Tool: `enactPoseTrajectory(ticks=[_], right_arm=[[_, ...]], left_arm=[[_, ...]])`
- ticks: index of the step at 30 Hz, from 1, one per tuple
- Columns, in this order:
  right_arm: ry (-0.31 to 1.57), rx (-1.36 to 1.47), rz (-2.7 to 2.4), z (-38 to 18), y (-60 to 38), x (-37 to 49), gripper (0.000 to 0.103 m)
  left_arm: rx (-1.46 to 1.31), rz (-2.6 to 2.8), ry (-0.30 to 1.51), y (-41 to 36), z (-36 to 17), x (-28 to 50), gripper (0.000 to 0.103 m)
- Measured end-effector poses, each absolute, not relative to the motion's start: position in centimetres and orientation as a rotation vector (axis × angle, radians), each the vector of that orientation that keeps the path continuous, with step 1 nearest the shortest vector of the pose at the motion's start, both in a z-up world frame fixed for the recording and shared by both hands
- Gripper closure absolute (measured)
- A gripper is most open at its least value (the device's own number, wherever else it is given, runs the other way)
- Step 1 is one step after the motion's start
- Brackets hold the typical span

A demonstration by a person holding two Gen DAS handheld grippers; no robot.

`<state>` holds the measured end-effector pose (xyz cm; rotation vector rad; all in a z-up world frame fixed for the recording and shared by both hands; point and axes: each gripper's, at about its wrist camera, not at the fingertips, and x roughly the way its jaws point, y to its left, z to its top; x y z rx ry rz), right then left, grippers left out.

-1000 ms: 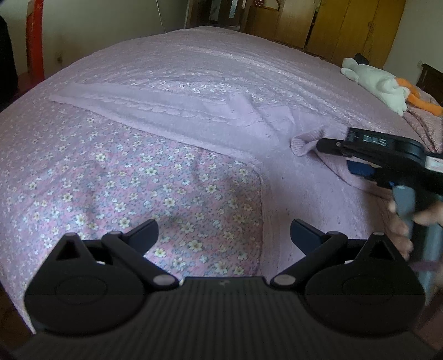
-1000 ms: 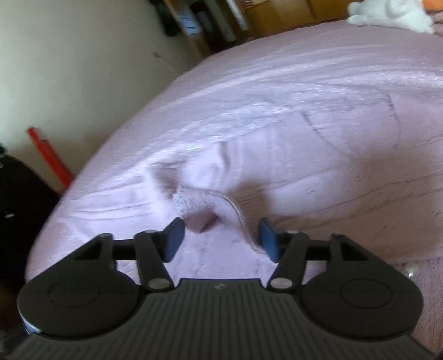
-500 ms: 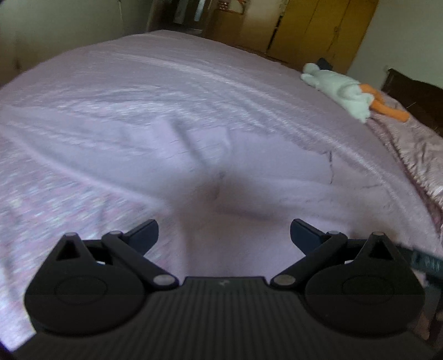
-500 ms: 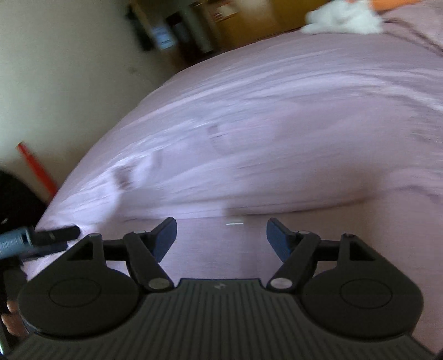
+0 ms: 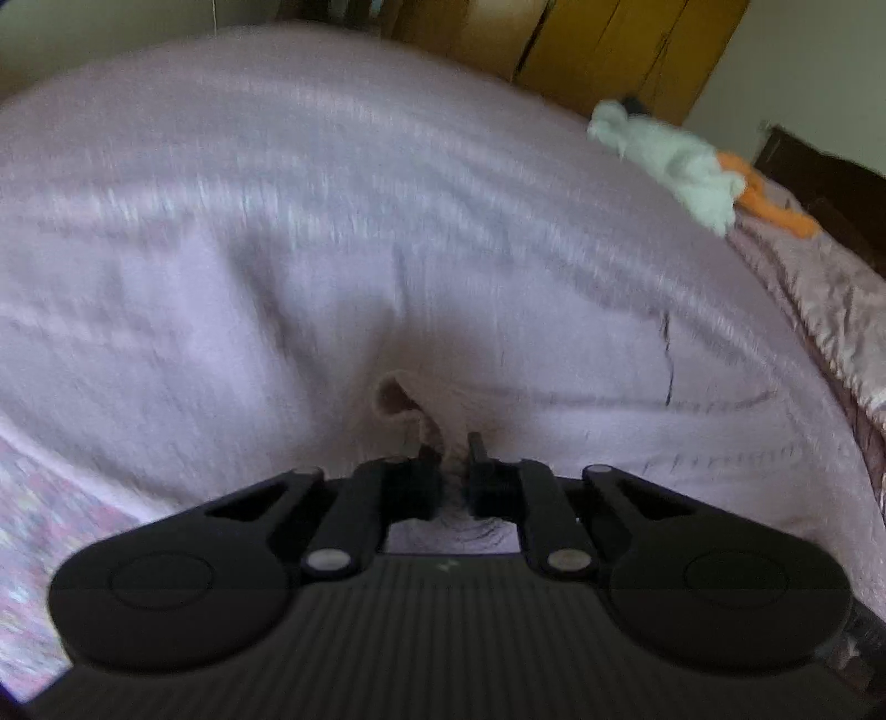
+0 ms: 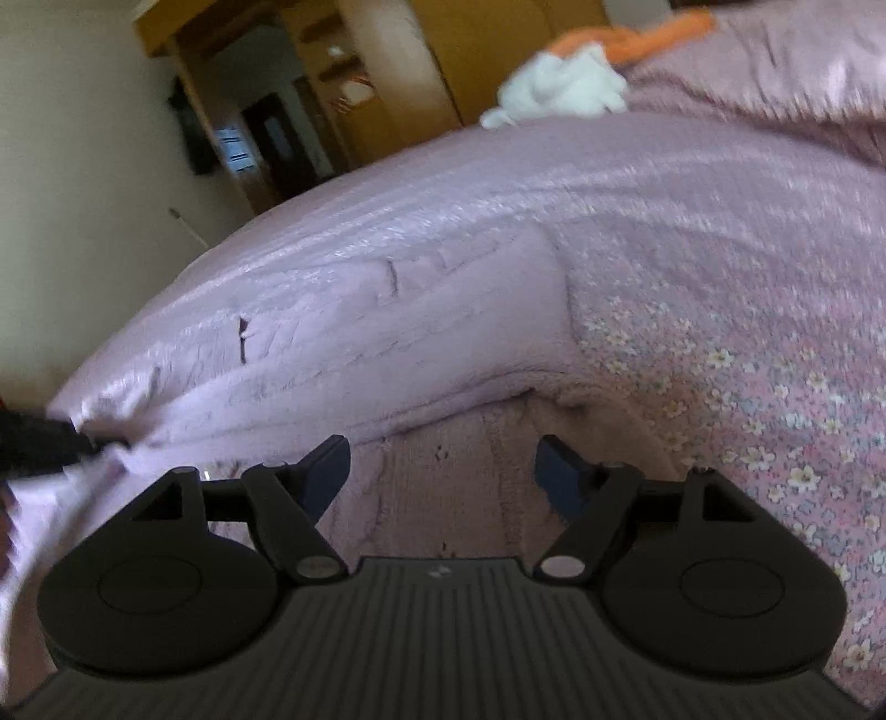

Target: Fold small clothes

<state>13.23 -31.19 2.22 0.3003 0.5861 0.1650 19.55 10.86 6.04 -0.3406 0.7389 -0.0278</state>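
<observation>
A pale pink knit sweater [image 5: 221, 332] lies spread on the bed. My left gripper [image 5: 451, 459] is shut on its curled sleeve cuff [image 5: 396, 396], which sticks up just ahead of the fingers. The view is blurred by motion. In the right wrist view the sweater [image 6: 387, 332] stretches across the middle, and my right gripper [image 6: 443, 459] hangs open over its near edge with only fabric beneath. The left gripper [image 6: 39, 443] shows at the far left edge there, pinching the sweater cloth.
A floral pink bedsheet [image 6: 720, 387] covers the bed to the right of the sweater. A white and orange plush toy [image 5: 675, 160] lies at the far side beside a shiny pink quilt [image 5: 830, 288]. Wooden wardrobes [image 5: 609, 44] stand behind the bed.
My left gripper went from open over the bed to shut on the sleeve cuff. My right gripper left the cuff and swung toward the sweater's other edge, still open.
</observation>
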Motion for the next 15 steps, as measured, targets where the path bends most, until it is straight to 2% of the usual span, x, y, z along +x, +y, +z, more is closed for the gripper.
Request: enactPoseTrajectory(ticks=[3,8,13,15], right_arm=[[0.554,0.215,0.157,1.4,-29.8,13.0,0.017],[0.559,0.183,0.163,1.1,-28.6,13.9,0.012],[0.550,0.196,0.167,1.0,-28.7,13.7,0.011],[0.553,0.182,0.165,1.1,-28.4,13.7,0.010]], left_arm=[[-0.250,0.012,0.694,10.5,7.8,18.8,0.092],[-0.140,0.137,0.779,10.5,6.8,19.7,0.089],[-0.232,0.085,0.768,11.1,6.7,18.4,0.066],[-0.194,0.088,0.785,10.7,6.3,18.4,0.064]])
